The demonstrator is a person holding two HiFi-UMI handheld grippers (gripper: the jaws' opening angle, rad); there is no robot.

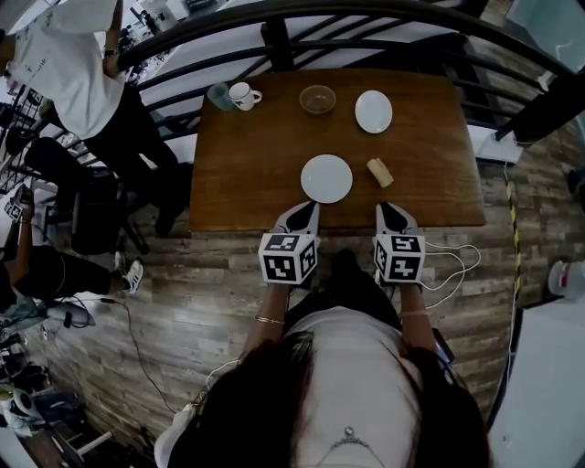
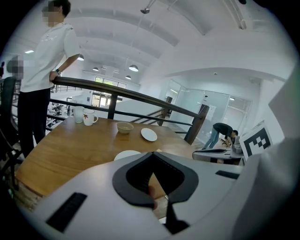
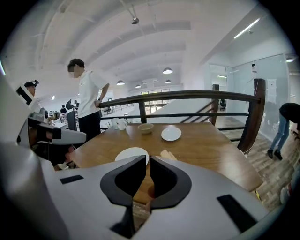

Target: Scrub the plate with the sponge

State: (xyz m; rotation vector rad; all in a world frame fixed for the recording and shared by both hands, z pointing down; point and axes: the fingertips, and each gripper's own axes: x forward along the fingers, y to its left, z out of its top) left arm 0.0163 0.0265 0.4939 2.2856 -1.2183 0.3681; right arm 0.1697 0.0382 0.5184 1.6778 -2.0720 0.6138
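A round white plate (image 1: 326, 178) lies on the wooden table (image 1: 238, 174), close to its near edge. A tan sponge (image 1: 379, 172) rests just to the right of the plate and apart from it. My left gripper (image 1: 308, 207) hovers at the table's near edge, just short of the plate, with its jaws shut and nothing in them. My right gripper (image 1: 388, 208) is level with it, just short of the sponge, also shut and empty. The left gripper view shows the plate (image 2: 126, 154) beyond the left gripper (image 2: 153, 154). Past the right gripper (image 3: 147, 159) lie the plate (image 3: 132, 154) and sponge (image 3: 168, 154).
At the table's far side stand a second white plate (image 1: 373, 111), a small bowl (image 1: 317, 99), a white mug (image 1: 243, 95) and a teal cup (image 1: 219, 96). A dark railing (image 1: 366, 18) runs behind the table. A person (image 1: 82, 82) stands at the far left corner.
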